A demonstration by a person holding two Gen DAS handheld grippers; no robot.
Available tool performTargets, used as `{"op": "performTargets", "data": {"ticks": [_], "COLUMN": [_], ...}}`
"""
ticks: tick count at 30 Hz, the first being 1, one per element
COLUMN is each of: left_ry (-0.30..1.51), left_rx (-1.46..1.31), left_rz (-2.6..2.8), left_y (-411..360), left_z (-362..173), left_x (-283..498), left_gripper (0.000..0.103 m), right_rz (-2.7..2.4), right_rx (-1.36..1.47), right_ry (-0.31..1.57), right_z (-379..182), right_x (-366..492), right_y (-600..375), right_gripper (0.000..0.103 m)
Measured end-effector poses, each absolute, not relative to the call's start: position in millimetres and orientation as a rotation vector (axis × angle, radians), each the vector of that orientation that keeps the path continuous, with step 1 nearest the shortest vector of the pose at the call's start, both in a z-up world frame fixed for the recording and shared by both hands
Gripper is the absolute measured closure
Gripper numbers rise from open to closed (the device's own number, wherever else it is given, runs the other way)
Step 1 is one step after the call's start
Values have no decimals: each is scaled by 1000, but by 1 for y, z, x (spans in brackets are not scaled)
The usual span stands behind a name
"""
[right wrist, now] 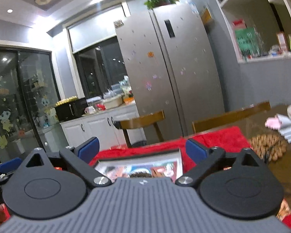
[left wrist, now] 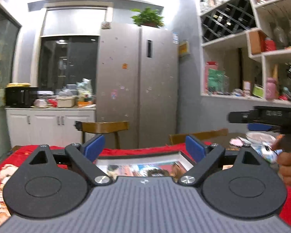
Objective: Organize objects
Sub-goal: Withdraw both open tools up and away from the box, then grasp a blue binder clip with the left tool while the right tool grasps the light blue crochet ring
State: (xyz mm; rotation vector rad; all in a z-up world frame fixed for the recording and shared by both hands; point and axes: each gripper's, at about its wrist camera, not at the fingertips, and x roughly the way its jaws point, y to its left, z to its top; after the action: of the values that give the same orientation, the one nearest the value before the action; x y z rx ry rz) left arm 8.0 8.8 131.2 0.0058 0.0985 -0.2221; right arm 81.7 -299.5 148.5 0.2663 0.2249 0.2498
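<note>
Two grippers stand wide open over a red cloth [left wrist: 126,151], and neither has hold of anything. The left gripper [left wrist: 145,150] shows its blue pads [left wrist: 94,148] spread far apart, with only air between them; below and just beyond its fingers lies a framed picture [left wrist: 145,166], flat on the cloth, its white border and colourful print facing up. The pads do not touch the frame. The right gripper [right wrist: 141,148] is spread just as wide, its blue pads [right wrist: 196,149] clear of the same framed picture [right wrist: 141,167], which lies flat between and a little beyond the fingers in that view too.

In the left wrist view the right gripper [left wrist: 240,117] appears at the right edge, level and pointing left, with a person's hand [left wrist: 289,167] wrapped round its dark handle. In the right wrist view a blue pad and dark parts at the lower left edge belong to the other gripper.

Right of the cloth the bare table [right wrist: 281,167] carries a beaded mat [right wrist: 267,147], a bowl [left wrist: 260,136] and some pink and white wrappers [right wrist: 279,122], too blurred to identify further. Beyond the far edge stand two wooden chairs [left wrist: 104,127]. Further off rises a silver two-door fridge [left wrist: 137,85] with a green plant [left wrist: 148,17] on top, white cabinets with a cluttered counter [left wrist: 50,106] to its left, and wall shelves [left wrist: 250,62] on the right.
</note>
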Motion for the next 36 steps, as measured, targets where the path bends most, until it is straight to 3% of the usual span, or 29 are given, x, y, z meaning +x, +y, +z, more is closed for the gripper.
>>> {"op": "performTargets", "data": {"ticks": [8,22,30,36], "left_ry": [191,550,617,625], "left_rx": [87,48,45,19], "left_rz": [-318,-215,-188,-90], "left_y": [-23,-42,-51,-48], "left_z": [82,7,-5,-7], "left_x": [28,86,103,109], "left_gripper": [10,10,10,10], "right_rz": [240,206,200,172], "right_rx": [333,261,278,203], "right_ry": [389,572,693,671], "right_z": [80,34,16,13], "right_x": [106,125,138,134], "right_y": [-298,-285,-282,-272], "right_gripper": [3,5,17,24]}}
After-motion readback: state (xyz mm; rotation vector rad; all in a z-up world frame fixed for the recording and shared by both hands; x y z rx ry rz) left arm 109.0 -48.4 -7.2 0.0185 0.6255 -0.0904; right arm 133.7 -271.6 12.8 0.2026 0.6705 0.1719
